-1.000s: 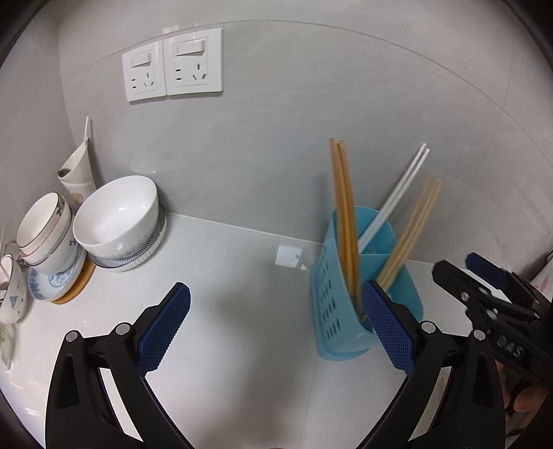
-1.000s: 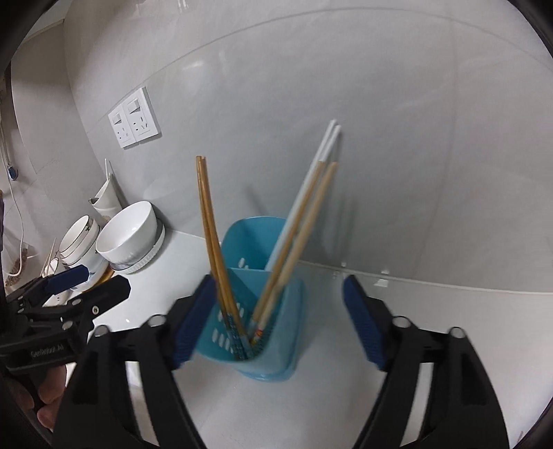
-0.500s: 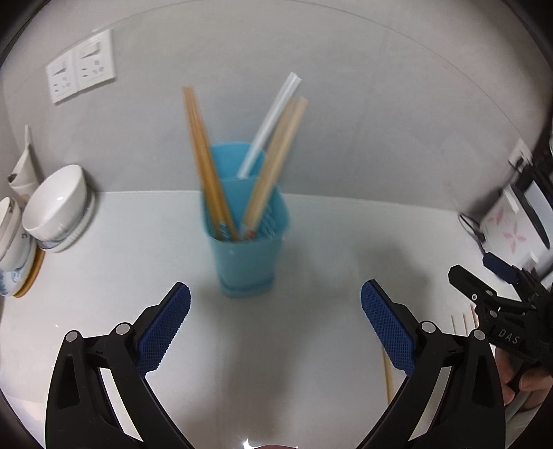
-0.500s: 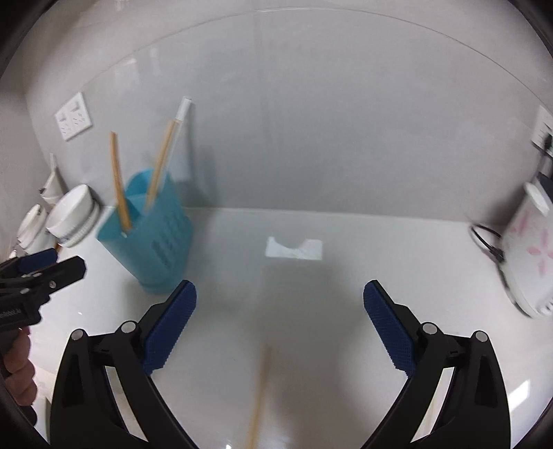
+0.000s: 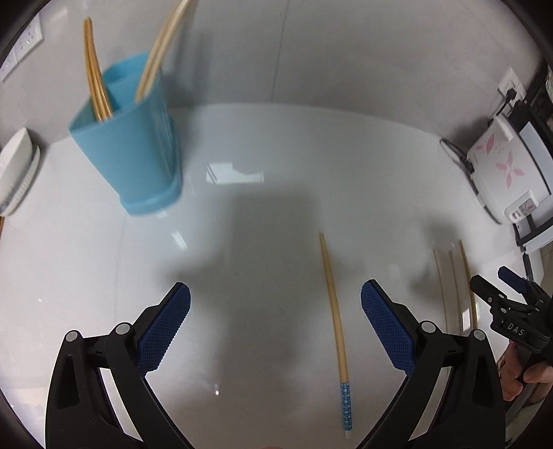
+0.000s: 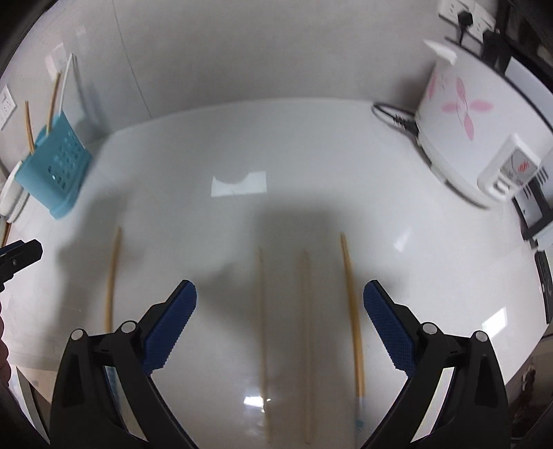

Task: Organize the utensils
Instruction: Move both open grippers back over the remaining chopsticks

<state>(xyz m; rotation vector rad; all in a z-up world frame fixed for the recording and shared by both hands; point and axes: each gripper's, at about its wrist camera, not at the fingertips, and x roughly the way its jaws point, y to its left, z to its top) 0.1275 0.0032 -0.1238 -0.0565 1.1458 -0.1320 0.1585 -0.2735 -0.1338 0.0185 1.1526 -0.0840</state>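
A blue utensil holder (image 5: 134,145) with several chopsticks in it stands at the far left of the white counter; it also shows in the right wrist view (image 6: 55,169). One wooden chopstick (image 5: 337,321) with a blue patterned end lies flat between the open fingers of my left gripper (image 5: 276,324). Three more chopsticks (image 6: 304,317) lie side by side under my right gripper (image 6: 280,321), which is open and empty. A fourth chopstick (image 6: 111,276) lies to their left. The right gripper's tip (image 5: 501,300) shows at the right edge of the left wrist view.
A white rice cooker (image 6: 477,124) with pink flowers and its black cord stand at the back right. White bowls (image 5: 15,172) sit at the far left beside the holder. Wall sockets (image 6: 463,13) are on the tiled wall behind.
Both grippers have swung right and down from the blue holder toward the chopsticks lying on the counter. The holder has slid to the far left of both views.
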